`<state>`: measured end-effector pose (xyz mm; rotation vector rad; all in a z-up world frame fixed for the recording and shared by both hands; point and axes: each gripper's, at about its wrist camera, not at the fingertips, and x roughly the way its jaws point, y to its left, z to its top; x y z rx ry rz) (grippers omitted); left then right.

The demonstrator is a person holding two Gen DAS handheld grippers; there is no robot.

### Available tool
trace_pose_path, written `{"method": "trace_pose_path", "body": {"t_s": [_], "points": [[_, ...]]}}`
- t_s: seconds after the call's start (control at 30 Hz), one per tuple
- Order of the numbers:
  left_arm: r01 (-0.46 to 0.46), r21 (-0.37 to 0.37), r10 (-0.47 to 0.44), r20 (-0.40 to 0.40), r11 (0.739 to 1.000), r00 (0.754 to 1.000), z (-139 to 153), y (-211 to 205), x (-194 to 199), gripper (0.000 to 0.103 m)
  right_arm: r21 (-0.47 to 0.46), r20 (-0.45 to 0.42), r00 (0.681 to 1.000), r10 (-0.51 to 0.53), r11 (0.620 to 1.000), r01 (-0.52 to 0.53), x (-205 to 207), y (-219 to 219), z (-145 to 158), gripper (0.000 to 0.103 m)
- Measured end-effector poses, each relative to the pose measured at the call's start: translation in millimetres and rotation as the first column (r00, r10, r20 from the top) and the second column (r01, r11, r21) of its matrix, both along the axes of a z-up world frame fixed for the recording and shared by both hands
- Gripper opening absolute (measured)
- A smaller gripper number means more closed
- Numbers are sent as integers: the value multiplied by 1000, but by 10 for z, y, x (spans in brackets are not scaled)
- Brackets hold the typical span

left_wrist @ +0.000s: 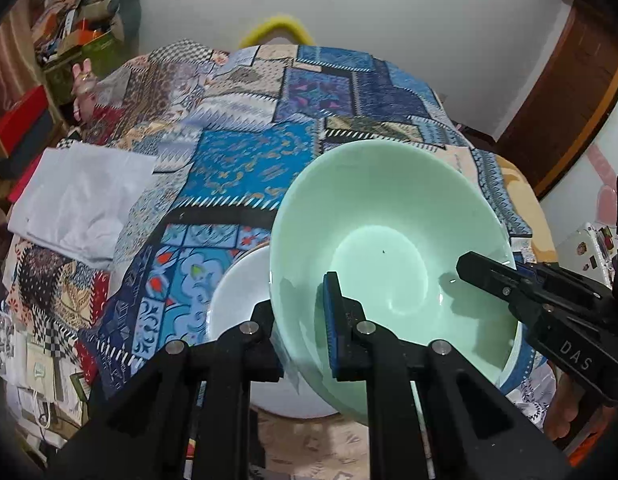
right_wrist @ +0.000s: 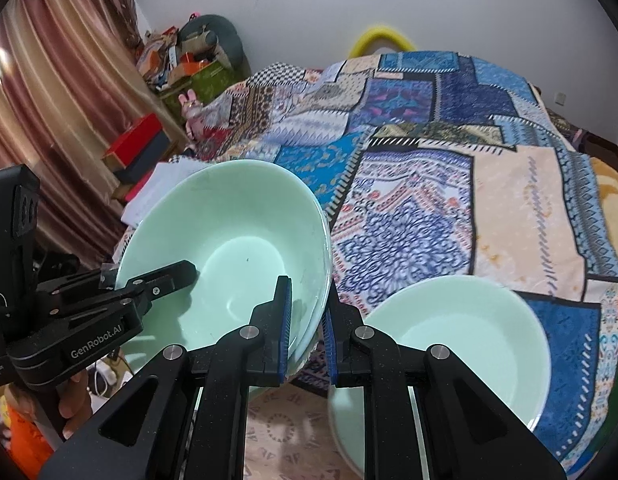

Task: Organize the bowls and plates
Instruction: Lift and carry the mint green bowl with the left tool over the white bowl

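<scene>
left gripper (left_wrist: 299, 320): its two fingers pinch the rim of the green bowl (left_wrist: 389, 248), one blue pad inside the bowl and the other finger outside the wall, at about 7 o'clock on the rim in its own view.
right gripper (right_wrist: 307, 320): clamped on the opposite side of the same bowl's rim, one blue pad inside and one outside, at about 4 o'clock on the bowl in its own view.
green bowl: held tilted between the two grippers above the bedspread (left_wrist: 237, 160); its inside is bare apart from one small dark speck.
right gripper in the left view (left_wrist: 485, 276): it comes in from 3 o'clock, black, with its tip over the bowl's rim.
left gripper in the right view (right_wrist: 169, 276): it comes in from 9 o'clock, one finger lying inside the bowl.
white bowl (left_wrist: 241, 300): on the bedspread at 8 o'clock of the green bowl, partly hidden behind it.
second green bowl (right_wrist: 461, 340): on the bedspread at 4 o'clock of the held bowl, just beside the right gripper's outer finger, upright.
white cloth (left_wrist: 81, 200): folded, lying at 9 o'clock on the bedspread.
person: a hand (right_wrist: 75, 400) shows under the left gripper's handle at 8 o'clock.
curtain (right_wrist: 61, 112): hangs at 10 o'clock in the right view.
</scene>
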<state>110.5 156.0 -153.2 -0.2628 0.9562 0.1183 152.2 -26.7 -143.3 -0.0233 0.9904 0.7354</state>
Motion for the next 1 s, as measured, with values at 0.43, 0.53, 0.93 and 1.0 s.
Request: {"method": "trace_pose_path", "body": {"t_s": [0.43,0.53,0.93,1.0], "points": [[-23,-19,22,-70,1000,997,-386,279,-104,14,-23,-89,996,20,999,-22,-55,213,-296,13],[-29,-16,27,-83,999,996,-452,308,-108,14,-26,-100,995,22,999,-25,-53,241,-334,13],[-37,-24,35,-96,999,995,-588,383,-92,14,-18,-134,991,21,1000,-24,-41,268,-484,13],[-31,-19,29,-92,999,995,-593,385,-84,14,-25,-126,992,25,999,-29,-43,278,-476,13]]}}
